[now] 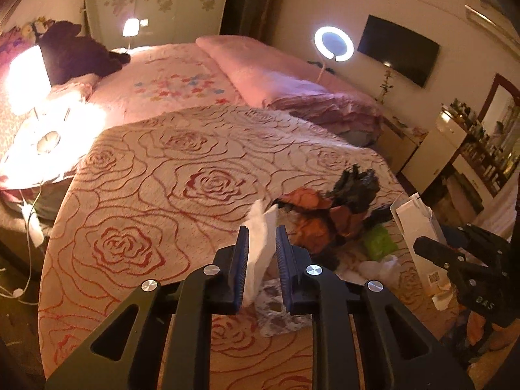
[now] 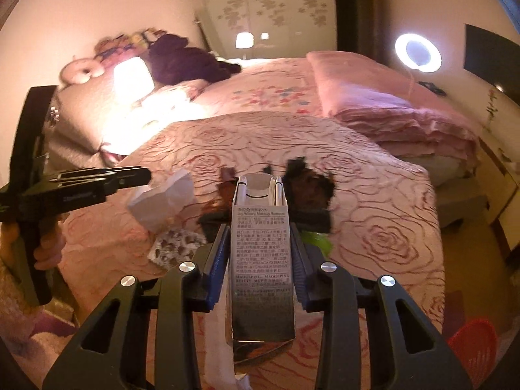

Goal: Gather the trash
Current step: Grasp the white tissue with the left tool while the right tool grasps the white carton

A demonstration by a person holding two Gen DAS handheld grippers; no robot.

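The left gripper (image 1: 261, 237) has its jaws clamped on a white tissue (image 1: 260, 240) above the rose-patterned bed (image 1: 146, 169). The right gripper (image 2: 258, 243) pinches a makeup-remover box (image 2: 261, 260). More trash (image 1: 328, 208) lies at two o'clock from the tissue.

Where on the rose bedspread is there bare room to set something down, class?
Free: the rose bedspread between the lamp and the trash pile, up to the folded pink quilt. Crowded: around the pile, green wrapper and carton.
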